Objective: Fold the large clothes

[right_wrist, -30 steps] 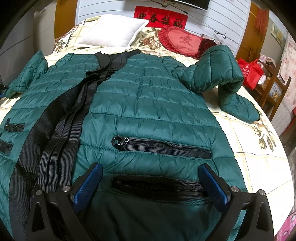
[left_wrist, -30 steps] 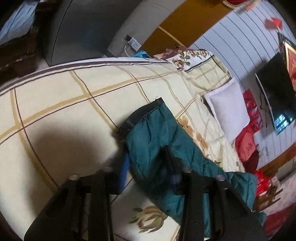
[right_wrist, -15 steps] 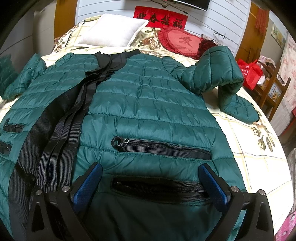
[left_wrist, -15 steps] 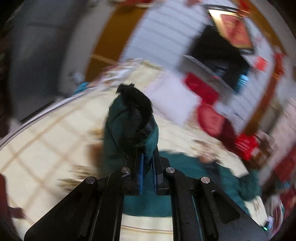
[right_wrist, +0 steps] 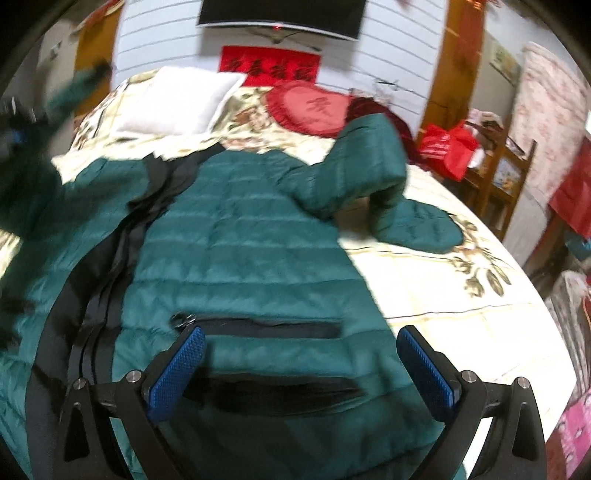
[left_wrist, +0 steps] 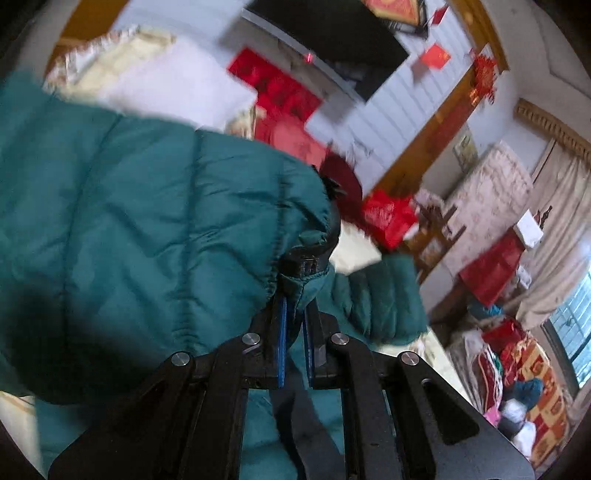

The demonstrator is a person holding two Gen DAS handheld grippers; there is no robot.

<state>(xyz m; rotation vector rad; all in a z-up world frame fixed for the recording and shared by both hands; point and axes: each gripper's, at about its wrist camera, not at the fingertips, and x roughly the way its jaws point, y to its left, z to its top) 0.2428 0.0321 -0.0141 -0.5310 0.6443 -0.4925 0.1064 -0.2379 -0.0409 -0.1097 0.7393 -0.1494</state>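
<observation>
A green quilted puffer jacket [right_wrist: 240, 236] with black zip bands lies spread on the bed. My left gripper [left_wrist: 294, 295] is shut on the cuff of the jacket's left sleeve [left_wrist: 147, 229] and holds it raised, the sleeve draped over the left of that view. In the right wrist view that lifted sleeve [right_wrist: 33, 155] shows blurred at the far left. My right gripper [right_wrist: 299, 354] is open and empty, just above the jacket's lower front near the zip pockets. The jacket's other sleeve [right_wrist: 373, 184] lies bent on the right.
The bed has a cream floral cover [right_wrist: 443, 288]. A white pillow [right_wrist: 177, 99] and a red heart cushion [right_wrist: 314, 107] lie at its head. A red bag [right_wrist: 450, 147] sits on wooden furniture at the right. A dark TV [right_wrist: 280, 14] hangs on the wall.
My left gripper closed on the sleeve cuff and lifted it up and over toward the jacket body. My right gripper rose slightly and stayed open.
</observation>
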